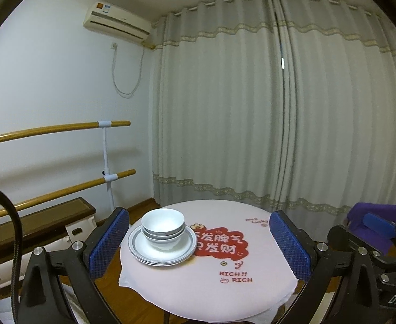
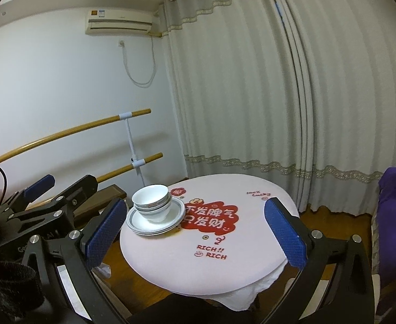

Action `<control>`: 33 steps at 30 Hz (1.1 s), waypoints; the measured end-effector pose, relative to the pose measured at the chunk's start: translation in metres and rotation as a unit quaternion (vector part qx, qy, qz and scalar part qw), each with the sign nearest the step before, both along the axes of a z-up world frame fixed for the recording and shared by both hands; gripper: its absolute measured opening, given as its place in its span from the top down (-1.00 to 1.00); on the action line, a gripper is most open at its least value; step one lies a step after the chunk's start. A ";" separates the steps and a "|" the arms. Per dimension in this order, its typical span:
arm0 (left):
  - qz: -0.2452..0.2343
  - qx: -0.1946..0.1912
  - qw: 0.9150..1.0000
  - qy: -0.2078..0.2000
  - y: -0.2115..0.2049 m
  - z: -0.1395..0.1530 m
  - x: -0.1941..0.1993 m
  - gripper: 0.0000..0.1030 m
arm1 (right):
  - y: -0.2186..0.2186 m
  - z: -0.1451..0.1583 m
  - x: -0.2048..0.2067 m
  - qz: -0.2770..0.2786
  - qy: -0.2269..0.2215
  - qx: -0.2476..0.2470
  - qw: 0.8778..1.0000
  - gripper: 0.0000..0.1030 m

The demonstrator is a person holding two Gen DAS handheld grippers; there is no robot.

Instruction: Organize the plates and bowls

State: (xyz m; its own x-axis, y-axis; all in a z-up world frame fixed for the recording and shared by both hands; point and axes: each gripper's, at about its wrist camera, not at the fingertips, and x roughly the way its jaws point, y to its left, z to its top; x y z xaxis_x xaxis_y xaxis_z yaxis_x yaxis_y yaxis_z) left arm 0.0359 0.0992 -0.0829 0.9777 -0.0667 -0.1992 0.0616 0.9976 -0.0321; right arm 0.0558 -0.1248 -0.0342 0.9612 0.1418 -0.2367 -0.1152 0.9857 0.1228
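Observation:
A nested stack of white bowls sits on a stack of white plates with grey rims, at the left side of a round table with a pink cover. The same bowls and plates show in the right wrist view. My left gripper is open and empty, held back from the table's near edge. My right gripper is open and empty, also held back from the table. Neither touches the dishes.
The table cover has a red printed patch beside the plates. Grey curtains hang behind the table. Two wooden rails run along the left wall above a low bench. A purple cloth lies at the right.

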 end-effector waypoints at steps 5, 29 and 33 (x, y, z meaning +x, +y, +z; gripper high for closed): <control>-0.005 0.009 1.000 -0.002 -0.006 0.005 -0.002 -0.99 | -0.013 0.005 -0.003 -0.007 -0.008 0.005 1.000 -1.00; 0.003 0.002 1.000 -0.005 -0.021 0.024 0.009 -0.99 | -0.036 0.014 -0.001 0.003 -0.025 -0.007 1.000 -1.00; 0.007 0.000 1.000 -0.015 -0.019 0.026 0.006 -0.99 | -0.032 0.016 -0.005 0.004 -0.032 -0.009 0.999 -1.00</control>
